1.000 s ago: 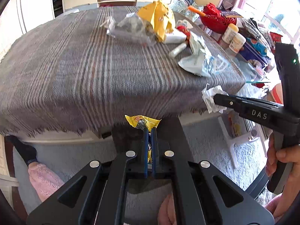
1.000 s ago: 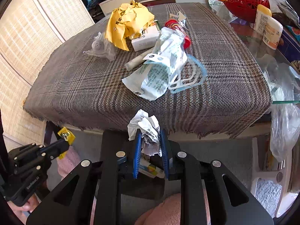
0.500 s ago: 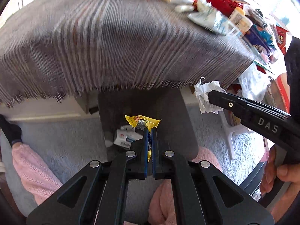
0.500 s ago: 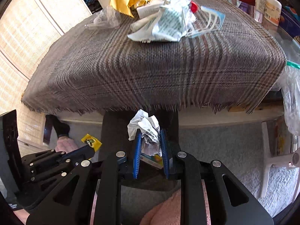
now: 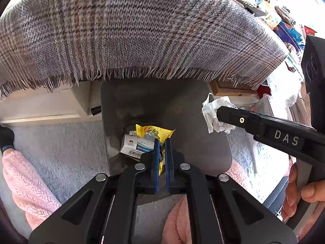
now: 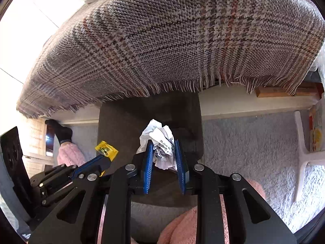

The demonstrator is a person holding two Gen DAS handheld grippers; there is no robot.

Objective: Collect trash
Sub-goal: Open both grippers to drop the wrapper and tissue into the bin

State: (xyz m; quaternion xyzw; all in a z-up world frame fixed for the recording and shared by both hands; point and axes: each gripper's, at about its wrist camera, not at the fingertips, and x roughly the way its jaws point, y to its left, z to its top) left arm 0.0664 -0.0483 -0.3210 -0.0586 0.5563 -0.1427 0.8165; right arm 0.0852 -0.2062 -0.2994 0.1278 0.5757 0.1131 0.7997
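Below the fringed edge of the tabletop [image 5: 142,40], both claws have come down over the dark bin [image 5: 182,109]. The left claw [image 5: 161,142] is clamped on a yellow snack wrapper [image 5: 154,131]. The right claw [image 6: 163,148] is starting to open around a crumpled white paper [image 6: 160,140], which sits between its pads. So the drop looks close. A small white box [image 5: 135,146] already lies inside. The bin's bottom is dark and hard to see.

Daylight is flooding in, blowing out the upper corners; fisheye distortion is bending the cloth [image 5: 142,30] edge, everything staying sharp.
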